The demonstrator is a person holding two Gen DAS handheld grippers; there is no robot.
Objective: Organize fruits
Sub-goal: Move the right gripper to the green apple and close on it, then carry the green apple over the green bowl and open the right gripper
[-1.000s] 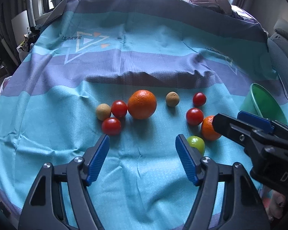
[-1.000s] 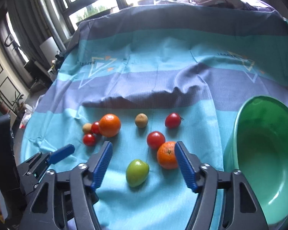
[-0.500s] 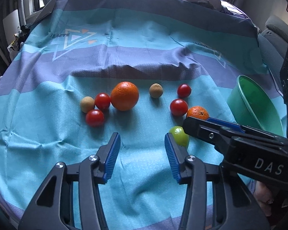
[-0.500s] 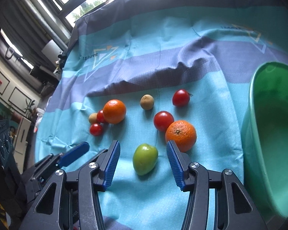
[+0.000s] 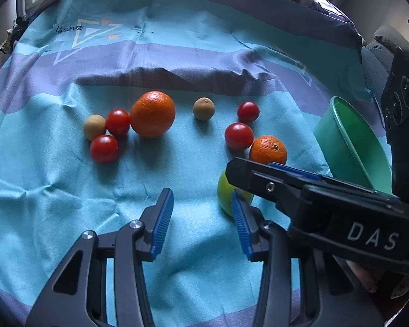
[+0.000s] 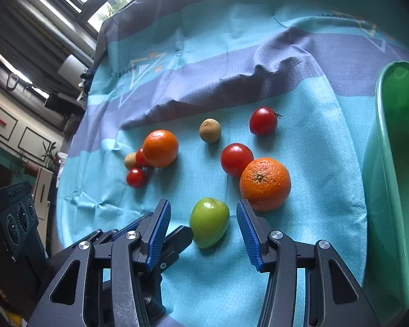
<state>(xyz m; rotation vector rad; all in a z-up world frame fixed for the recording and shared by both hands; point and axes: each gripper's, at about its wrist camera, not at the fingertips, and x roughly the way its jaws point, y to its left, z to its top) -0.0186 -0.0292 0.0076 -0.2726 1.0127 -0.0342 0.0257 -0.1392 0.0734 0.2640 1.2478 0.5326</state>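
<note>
Right gripper (image 6: 203,231) had its jaws spread wide, nothing held, and the green fruit (image 6: 209,222) sat dead ahead in the gap between the two blue pads (image 6: 159,234), closer to the pad tips than to the hinge, resting on the teal cloth (image 6: 313,141). No pad touched it that I could tell; there was clear cloth on both sides, slightly more on the right. Fruit looked a bit elongated, long axis running roughly along the fingers and tilted a little toward the left pad, so a squeeze would likely land across its narrower width. Small orange (image 6: 265,184) lay just beside the right pad tip, up and right of the green fruit, close enough that I judged it the thing most likely to get nudged. Green bowl (image 6: 381,163) stood on the right edge, well apart from the fruit, probable drop spot. Left gripper (image 5: 201,219) was also open and empty over bare cloth, with the green fruit (image 5: 225,196) off past its right pad and partly hidden by the right gripper's finger (image 5: 259,179). Right one was plainly nearer and lined up; left was not. Big orange (image 5: 152,114), tomatoes and brown fruits lay further back, untouched.
</note>
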